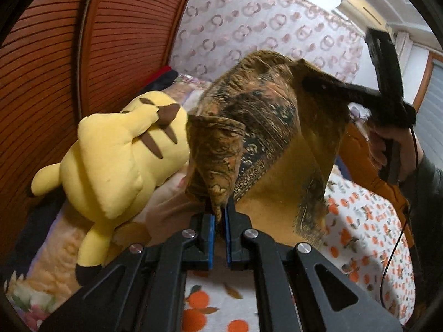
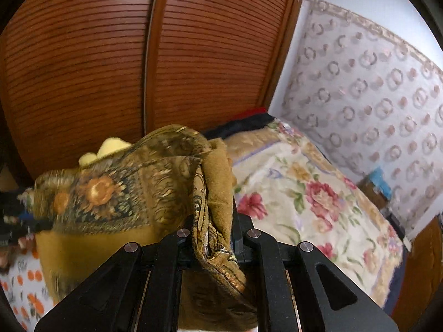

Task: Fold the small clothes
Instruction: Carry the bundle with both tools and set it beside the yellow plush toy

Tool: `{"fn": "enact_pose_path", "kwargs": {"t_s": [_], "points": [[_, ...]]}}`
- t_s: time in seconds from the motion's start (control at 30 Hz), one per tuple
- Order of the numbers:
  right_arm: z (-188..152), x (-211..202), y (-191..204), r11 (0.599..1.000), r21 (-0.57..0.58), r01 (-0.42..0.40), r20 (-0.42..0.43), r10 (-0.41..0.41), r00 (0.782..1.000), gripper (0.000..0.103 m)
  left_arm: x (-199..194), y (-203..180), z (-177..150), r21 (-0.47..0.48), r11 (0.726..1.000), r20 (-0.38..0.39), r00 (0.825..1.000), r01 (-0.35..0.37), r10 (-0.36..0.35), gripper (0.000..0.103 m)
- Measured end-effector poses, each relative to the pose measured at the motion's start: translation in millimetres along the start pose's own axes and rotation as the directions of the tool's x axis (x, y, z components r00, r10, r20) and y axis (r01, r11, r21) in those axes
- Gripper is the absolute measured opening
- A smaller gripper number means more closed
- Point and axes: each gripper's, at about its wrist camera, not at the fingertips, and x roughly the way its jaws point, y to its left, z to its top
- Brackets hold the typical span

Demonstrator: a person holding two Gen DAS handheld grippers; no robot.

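Left wrist view: left gripper (image 1: 220, 215) pinches ochre paisley-printed cloth (image 1: 263, 127) by one corner | right gripper (image 2: 213, 232) apparently clamps the opposite corner, pads hidden | cloth stretched aloft over orange-print bedsheet (image 1: 360, 221), beside yellow plush toy (image 1: 116, 160), ready for folding.

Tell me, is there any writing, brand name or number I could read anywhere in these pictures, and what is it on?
None: no readable text in either view.
The brown patterned cloth carries only ornament.
The yellow plush toy bears no tag that shows.
The wall unit up high is too blurred to show any brand.
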Motion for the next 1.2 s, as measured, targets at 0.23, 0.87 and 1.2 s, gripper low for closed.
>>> {"fn": "enact_pose_path", "kwargs": {"t_s": [0.23,0.87,1.2], "points": [[5,20,-20,0.987,0.107,0.119,-0.003,-0.12,0.993,0.035,-2,-1,-4,0.019,1.0,-0.017,1.0,-0.011,0.011,0.004],[-70,63,4,0.982,0.189,0.012,-0.066,0.001,0.998,0.042,-26,-4,6,0.076,0.994,0.047,0.996,-0.084,0.08,0.06],[-66,41,17,0.981,0.195,0.02,-0.051,-0.01,0.999,0.043,-43,-15,13,0.124,0.986,0.082,0.991,-0.113,0.104,0.06]]}}
